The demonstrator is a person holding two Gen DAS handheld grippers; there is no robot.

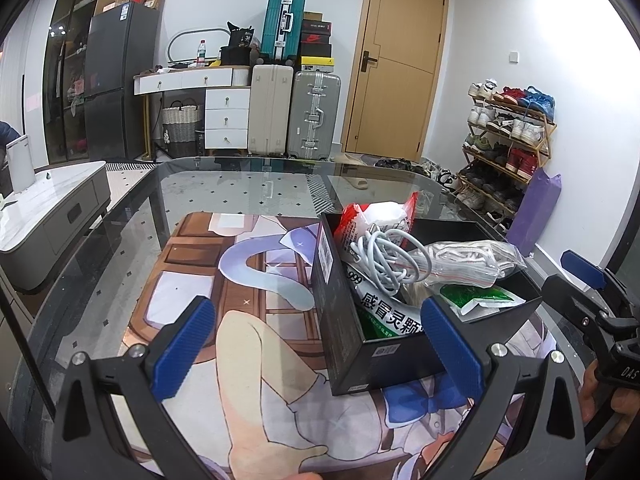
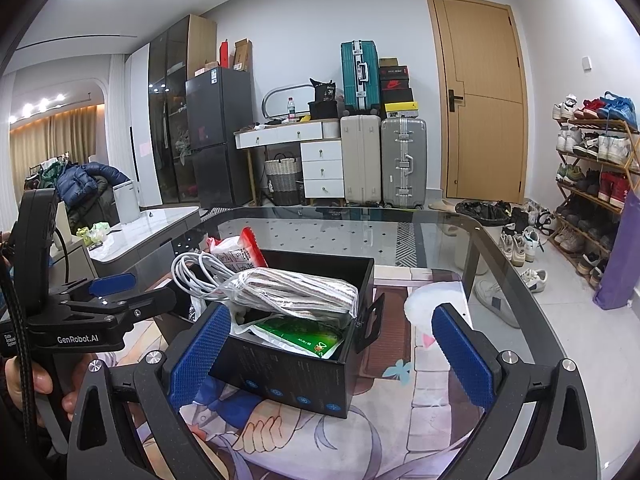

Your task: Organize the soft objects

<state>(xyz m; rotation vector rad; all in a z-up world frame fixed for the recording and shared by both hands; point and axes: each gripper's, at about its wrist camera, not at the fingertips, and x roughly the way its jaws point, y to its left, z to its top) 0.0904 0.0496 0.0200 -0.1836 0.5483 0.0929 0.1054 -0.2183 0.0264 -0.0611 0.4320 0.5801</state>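
Observation:
A black open box [image 1: 348, 320] [image 2: 304, 376] stands on a printed mat [image 1: 208, 300] on the glass table. It holds a coiled white cable [image 1: 384, 258] [image 2: 196, 272], a clear bag of white cord [image 1: 468, 260] [image 2: 296, 292], green and white medicine packets [image 1: 476, 298] [image 2: 300, 338] and a red and white packet [image 1: 380, 216] [image 2: 236, 248]. My left gripper [image 1: 320, 344] is open and empty just before the box's near left corner. My right gripper [image 2: 332, 352] is open and empty before the box's near right side.
The glass table [image 1: 224, 188] [image 2: 400, 224] has rounded corners. A low grey cabinet [image 1: 52, 208] stands to the left. Suitcases [image 1: 296, 120], a white dresser, a door and a shoe rack [image 1: 508, 140] [image 2: 592, 168] line the far wall and right side.

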